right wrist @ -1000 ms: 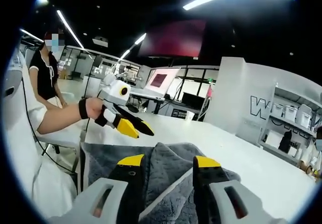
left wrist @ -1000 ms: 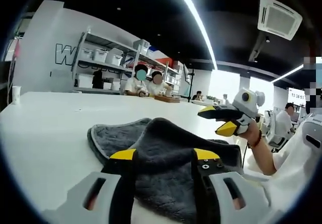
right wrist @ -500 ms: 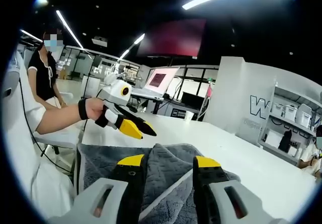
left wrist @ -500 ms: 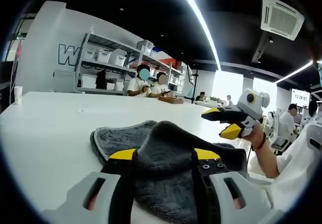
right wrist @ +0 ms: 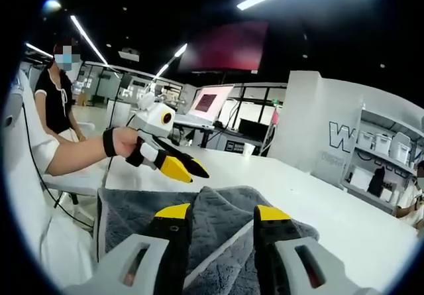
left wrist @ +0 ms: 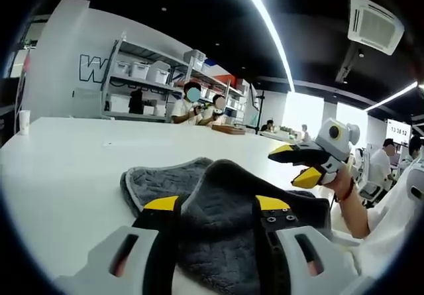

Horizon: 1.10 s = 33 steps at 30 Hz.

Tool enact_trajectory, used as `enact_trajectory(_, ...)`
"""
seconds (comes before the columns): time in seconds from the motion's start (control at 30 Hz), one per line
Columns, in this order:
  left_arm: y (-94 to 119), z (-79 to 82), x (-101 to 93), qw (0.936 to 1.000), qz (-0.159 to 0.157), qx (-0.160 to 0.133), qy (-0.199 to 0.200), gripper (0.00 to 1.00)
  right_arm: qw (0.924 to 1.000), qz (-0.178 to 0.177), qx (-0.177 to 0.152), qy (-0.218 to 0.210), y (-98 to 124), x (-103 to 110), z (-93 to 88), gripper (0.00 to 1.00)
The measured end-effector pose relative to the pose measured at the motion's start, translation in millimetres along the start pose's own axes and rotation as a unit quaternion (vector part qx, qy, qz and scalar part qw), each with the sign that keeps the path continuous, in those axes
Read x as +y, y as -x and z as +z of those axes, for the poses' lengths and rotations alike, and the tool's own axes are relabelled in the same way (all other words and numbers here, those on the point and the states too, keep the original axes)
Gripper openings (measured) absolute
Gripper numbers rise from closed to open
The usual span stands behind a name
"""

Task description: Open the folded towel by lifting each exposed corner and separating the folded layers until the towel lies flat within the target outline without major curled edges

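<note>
While the grey towel sits bunched and part-folded on the white table, both grippers hang just above it w/ jaws apart, gripping nothing, left gripper approx over the raised fold, right gripper over a pale seam; only legible text: a big "W" on the far wall.

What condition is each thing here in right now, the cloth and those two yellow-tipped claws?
towel: still folded, layers bunched, on the white table.
left gripper: open, jaws over the towel, gripping nothing.
right gripper: open, jaws over the towel, gripping nothing.
</note>
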<state>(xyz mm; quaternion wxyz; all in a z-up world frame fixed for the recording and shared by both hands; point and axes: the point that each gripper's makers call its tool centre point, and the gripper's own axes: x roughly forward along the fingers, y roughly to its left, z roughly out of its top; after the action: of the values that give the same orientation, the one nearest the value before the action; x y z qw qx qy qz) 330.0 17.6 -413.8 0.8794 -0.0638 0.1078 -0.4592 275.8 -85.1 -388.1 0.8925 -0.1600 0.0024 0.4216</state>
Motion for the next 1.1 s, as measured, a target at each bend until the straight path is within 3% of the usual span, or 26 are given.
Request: enact_trajectory(1.1,-12,0.1,18.4,0.9991,0.039,0.001,0.015,0.43,0.9999,-0.007,0.01,-0.008,-14,-8,0.5,0.32)
